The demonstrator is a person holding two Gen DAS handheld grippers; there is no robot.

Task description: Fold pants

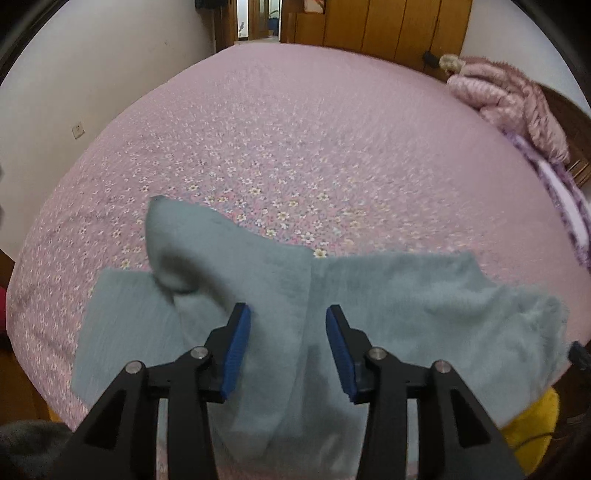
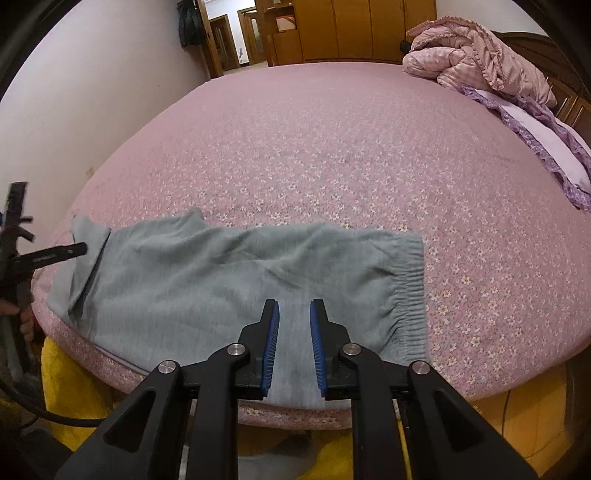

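Note:
Grey-green pants (image 2: 192, 280) lie across the near edge of the bed, the elastic waistband (image 2: 410, 295) at the right and the leg ends turned over at the left (image 2: 88, 258). My right gripper (image 2: 294, 302) hovers over the cloth near the waistband. Its blue pads stand a narrow gap apart with nothing pinched between them. In the left wrist view the pants (image 1: 388, 295) spread below my left gripper (image 1: 288, 307), which is open wide and holds nothing. A flap of the leg (image 1: 173, 236) stands up, rumpled, left of it. A finger of the left gripper (image 2: 70, 252) shows beside the turned-over leg end.
The bed wears a pink flowered sheet (image 2: 332, 166). A heaped pink quilt (image 2: 476, 51) and a purple frilled pillow (image 2: 543, 144) lie at the far right. A white wall (image 2: 74, 92) runs along the left. Wooden wardrobes (image 2: 351, 29) stand behind. Something yellow (image 2: 66, 387) lies below the bed's front edge.

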